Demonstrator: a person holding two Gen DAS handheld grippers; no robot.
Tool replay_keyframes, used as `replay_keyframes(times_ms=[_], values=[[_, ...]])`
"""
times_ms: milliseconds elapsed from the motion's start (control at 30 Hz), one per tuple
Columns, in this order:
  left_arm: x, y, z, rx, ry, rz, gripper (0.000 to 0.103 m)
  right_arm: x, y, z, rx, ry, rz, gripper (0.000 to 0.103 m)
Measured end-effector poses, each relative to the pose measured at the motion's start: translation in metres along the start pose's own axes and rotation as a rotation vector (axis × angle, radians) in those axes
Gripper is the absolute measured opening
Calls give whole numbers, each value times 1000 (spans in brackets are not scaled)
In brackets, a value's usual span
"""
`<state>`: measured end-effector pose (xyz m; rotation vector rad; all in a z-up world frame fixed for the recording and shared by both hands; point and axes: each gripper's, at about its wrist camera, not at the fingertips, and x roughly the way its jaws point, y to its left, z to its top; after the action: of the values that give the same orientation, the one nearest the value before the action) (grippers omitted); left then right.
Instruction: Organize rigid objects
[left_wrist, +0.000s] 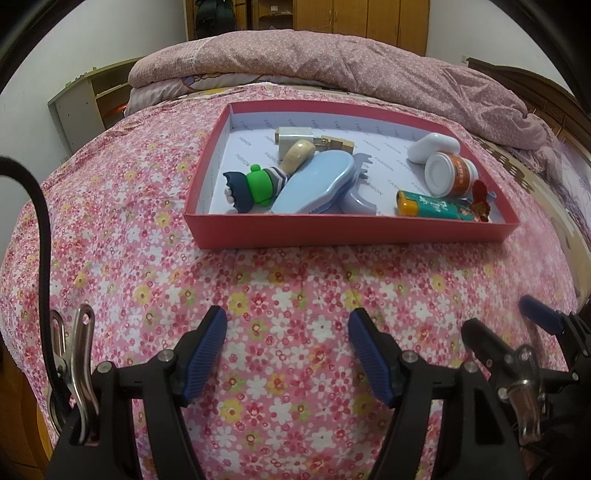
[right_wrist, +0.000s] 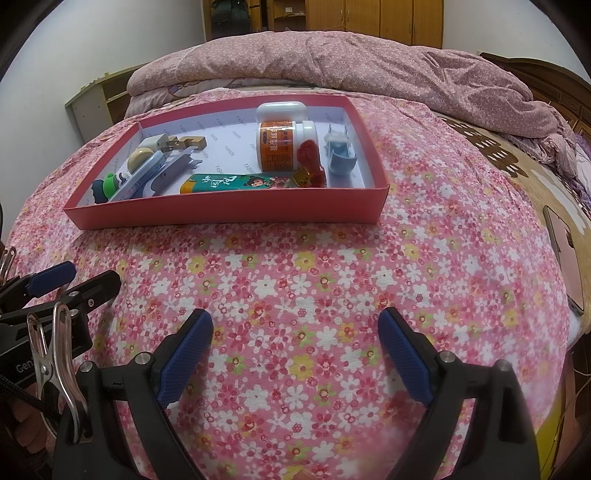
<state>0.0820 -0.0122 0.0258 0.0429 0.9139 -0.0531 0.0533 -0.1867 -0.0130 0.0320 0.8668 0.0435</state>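
Red box (left_wrist: 347, 229) sits on floral bedsheet (left_wrist: 295, 295) at 12 o'clock from both grippers, well apart from them. Inside: toy figure (left_wrist: 251, 186), blue brush (left_wrist: 314, 184), lighter (left_wrist: 430, 207), orange bottle (left_wrist: 448, 174), white case (left_wrist: 432, 146). Left gripper (left_wrist: 288, 321) fingers spread, holding nothing; right gripper (right_wrist: 295, 325) likewise. Risk: soft mattress could let box tilt under pressure, rolling bottle onto lighter; crowded items at 10 o'clock might snag fingers. Right view alone shows grey plug (right_wrist: 340, 157) and phone (right_wrist: 565, 258) at 3 o'clock; left view mostly hides the plug.
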Motion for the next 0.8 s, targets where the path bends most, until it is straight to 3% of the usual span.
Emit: replay_keyframes(times_ms=[800], values=[[0, 1, -1, -3, -7, -4, 73, 0, 0, 0, 0, -1, 0, 94]])
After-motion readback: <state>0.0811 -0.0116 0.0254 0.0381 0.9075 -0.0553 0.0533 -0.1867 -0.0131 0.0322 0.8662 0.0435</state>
